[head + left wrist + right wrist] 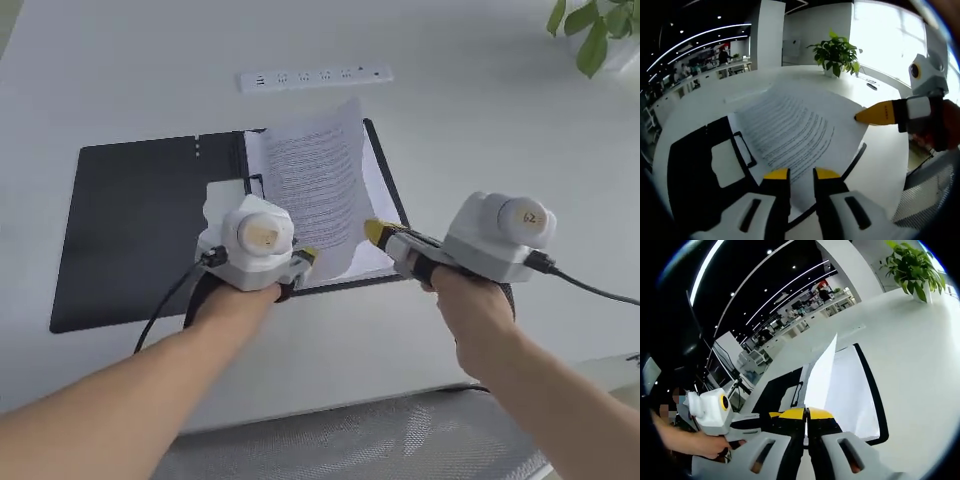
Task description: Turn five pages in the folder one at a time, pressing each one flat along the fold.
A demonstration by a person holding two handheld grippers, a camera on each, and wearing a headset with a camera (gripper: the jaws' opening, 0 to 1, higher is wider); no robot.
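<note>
A black folder lies open on the white table. One printed page stands lifted and curled above the right-hand stack of sheets. My right gripper is shut on that page's right edge, and in the right gripper view the sheet rises straight out of the closed yellow tips. My left gripper hovers at the folder's near edge, just below the page. Its jaws stand a narrow gap apart with nothing between them. The right gripper meets the page's corner in the left gripper view.
A white power strip lies behind the folder. A potted plant stands at the far right corner. The table's near edge runs close to my arms, with a mesh chair seat below. Cables trail from both grippers.
</note>
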